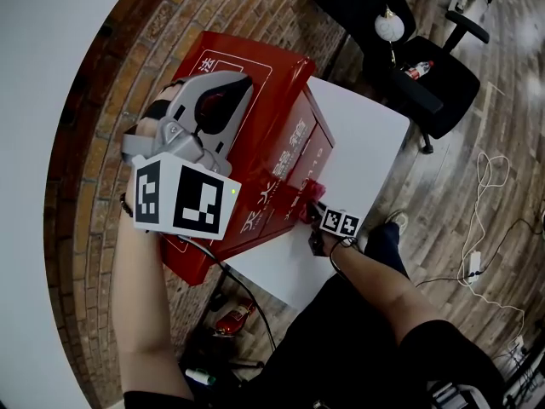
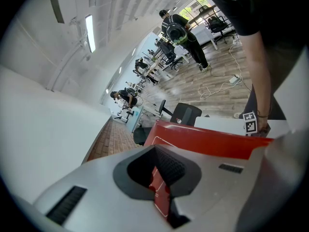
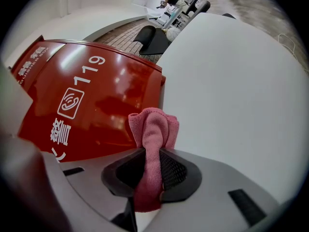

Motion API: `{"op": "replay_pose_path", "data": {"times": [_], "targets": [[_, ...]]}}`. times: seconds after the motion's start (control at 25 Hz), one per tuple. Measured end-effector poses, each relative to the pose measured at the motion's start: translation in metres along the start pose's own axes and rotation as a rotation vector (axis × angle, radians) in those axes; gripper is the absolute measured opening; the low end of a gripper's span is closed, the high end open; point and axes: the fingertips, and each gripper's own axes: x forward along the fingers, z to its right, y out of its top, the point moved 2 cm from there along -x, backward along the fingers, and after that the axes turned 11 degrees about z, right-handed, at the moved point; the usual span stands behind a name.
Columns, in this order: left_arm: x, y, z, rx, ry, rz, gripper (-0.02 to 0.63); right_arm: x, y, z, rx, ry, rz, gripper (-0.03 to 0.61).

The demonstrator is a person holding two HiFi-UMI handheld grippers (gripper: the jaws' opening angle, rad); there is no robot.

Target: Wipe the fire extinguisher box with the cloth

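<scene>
Pink cloth (image 3: 153, 129) is pinched in the right gripper (image 3: 150, 172). The red box (image 3: 91, 100) face lies just left of its fingertips, nearer this hand. Left gripper (image 2: 161, 182) is pressed shut, empty, above the box top.

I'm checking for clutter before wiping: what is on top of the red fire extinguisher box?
Only the left gripper, shut, sits over the box; whether it touches is unclear. The part of the top beneath the gripper is covered.
</scene>
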Motion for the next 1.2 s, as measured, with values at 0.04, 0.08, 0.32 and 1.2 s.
{"op": "replay_pose_path", "data": {"times": [0.04,0.08,0.32,1.2], "targets": [[0.0,0.0,0.0,0.0,0.0,0.0,0.026,-0.001,-0.004,-0.001,0.002,0.001,-0.005,0.087],[0.0,0.0,0.0,0.0,0.0,0.0,0.026,-0.002,-0.008,-0.001,0.005,0.002,-0.01,0.087],[0.0,0.0,0.0,0.002,0.0,0.0,0.026,-0.009,-0.029,-0.006,0.013,0.005,-0.039,0.087],[-0.001,0.0,0.0,0.001,0.0,0.0,0.026,-0.025,-0.073,-0.019,0.044,0.036,-0.087,0.087]]}}
